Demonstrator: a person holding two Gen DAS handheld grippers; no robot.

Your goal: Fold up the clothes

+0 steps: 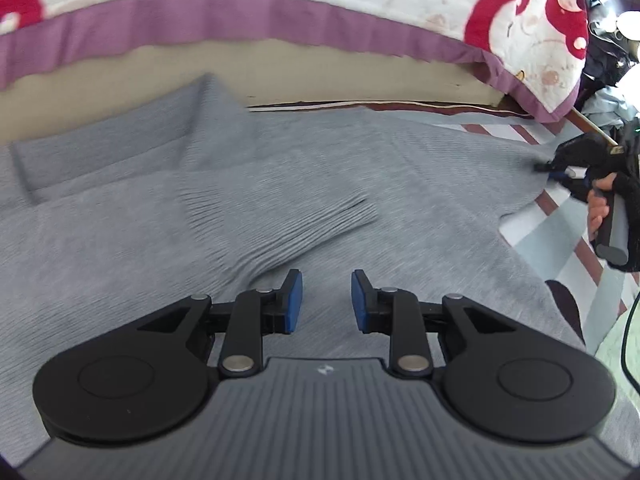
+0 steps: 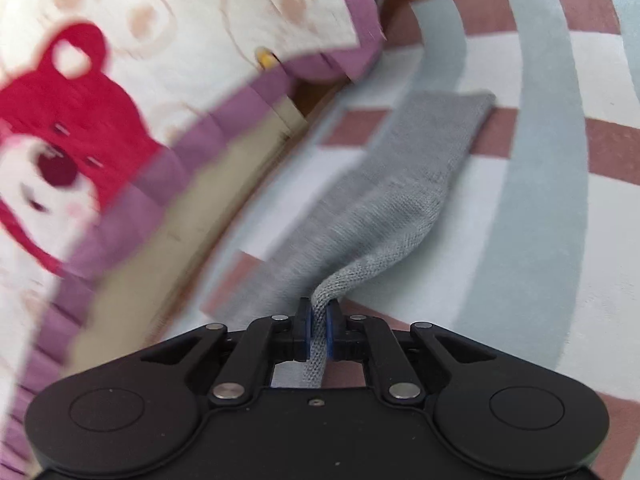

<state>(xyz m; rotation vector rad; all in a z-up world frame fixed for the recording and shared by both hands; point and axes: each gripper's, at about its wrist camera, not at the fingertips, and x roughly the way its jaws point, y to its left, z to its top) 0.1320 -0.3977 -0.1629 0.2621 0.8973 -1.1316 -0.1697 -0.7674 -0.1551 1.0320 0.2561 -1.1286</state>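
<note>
Two grippers work: our right gripper [image 2: 319, 334] pinches the sweater's [image 1: 280, 184] sleeve [image 2: 404, 184] to fold it, while our left gripper [image 1: 326, 300] waits empty, jaws slightly apart.

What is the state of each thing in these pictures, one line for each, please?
Grey sweater: spread flat on the striped rug, one sleeve folded across its body.
Folded sleeve: lying loose, ribbed cuff free.
Other sleeve: stretched out on the rug, pinched at its near end.
Left tongs: open, nothing between them.
Right tongs: shut on the other sleeve.
Striped rug: flat.
</note>
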